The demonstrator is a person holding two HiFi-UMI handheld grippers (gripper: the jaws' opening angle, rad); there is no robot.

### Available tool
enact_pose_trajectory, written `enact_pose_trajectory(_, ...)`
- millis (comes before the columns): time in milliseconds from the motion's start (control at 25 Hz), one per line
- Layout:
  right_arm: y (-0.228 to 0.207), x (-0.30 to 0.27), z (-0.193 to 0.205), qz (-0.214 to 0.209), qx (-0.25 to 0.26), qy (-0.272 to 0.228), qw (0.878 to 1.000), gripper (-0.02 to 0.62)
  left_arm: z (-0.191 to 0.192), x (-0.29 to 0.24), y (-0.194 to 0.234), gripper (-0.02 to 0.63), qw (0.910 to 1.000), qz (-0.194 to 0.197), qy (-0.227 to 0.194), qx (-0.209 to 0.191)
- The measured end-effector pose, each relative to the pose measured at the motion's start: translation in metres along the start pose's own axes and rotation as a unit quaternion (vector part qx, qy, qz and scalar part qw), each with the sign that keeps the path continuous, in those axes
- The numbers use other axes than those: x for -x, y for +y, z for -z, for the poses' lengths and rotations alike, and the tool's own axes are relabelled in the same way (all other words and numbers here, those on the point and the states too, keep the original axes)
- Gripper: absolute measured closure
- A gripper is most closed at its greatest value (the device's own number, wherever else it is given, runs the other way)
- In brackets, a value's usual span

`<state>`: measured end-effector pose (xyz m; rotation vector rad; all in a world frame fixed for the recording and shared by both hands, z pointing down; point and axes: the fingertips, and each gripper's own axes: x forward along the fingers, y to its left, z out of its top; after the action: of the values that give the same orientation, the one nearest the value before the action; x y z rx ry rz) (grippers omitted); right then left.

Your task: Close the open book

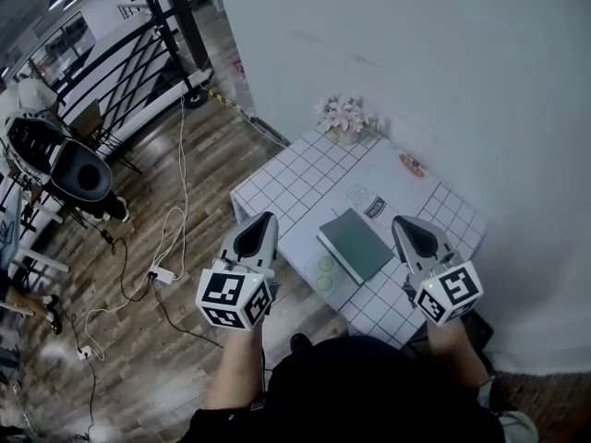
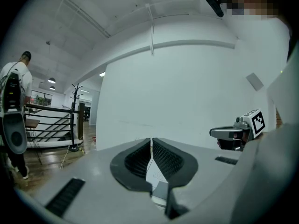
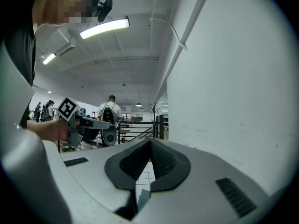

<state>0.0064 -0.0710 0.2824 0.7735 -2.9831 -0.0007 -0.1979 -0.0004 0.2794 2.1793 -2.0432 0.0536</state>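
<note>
A dark green book [image 1: 356,244] lies shut and flat on the small white tiled table [image 1: 277,187], near its front edge. My left gripper [image 1: 261,221] hovers above the table's left front corner, left of the book, its jaws shut with nothing between them [image 2: 151,141]. My right gripper [image 1: 404,223] hovers just right of the book, jaws likewise shut and empty [image 3: 150,142]. Both point roughly level toward the white wall. Each gripper shows in the other's view: the right gripper [image 2: 238,129] and the left gripper [image 3: 79,122].
A pot of pink flowers [image 1: 343,116] stands at the table's far corner, a small orange object [image 1: 413,165] and a printed card [image 1: 367,201] behind the book. White wall [image 1: 416,53] at the back. Cables [image 1: 166,247] on the wooden floor, a black railing [image 1: 120,72] at left.
</note>
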Motion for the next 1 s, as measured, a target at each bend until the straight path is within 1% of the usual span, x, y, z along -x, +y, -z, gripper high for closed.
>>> enact_pose_trajectory(320,0.003,-0.003,-0.008,-0.005,0.002,-0.006,1.000,0.592,0.011,0.002,0.004,0.586,0.9998,-0.004,0.014,0.010)
enact_pose_trajectory(600,0.010,-0.010,-0.007,-0.017,0.004,-0.003,1.000,0.592,0.019,-0.003,0.007,0.586,0.9996,-0.005,0.024,0.012)
enact_pose_trajectory(1000,0.009,-0.010,-0.005,-0.025,-0.006,0.001,1.000,0.592,0.021,0.000,0.009,0.586,0.9995,-0.010,0.025,0.019)
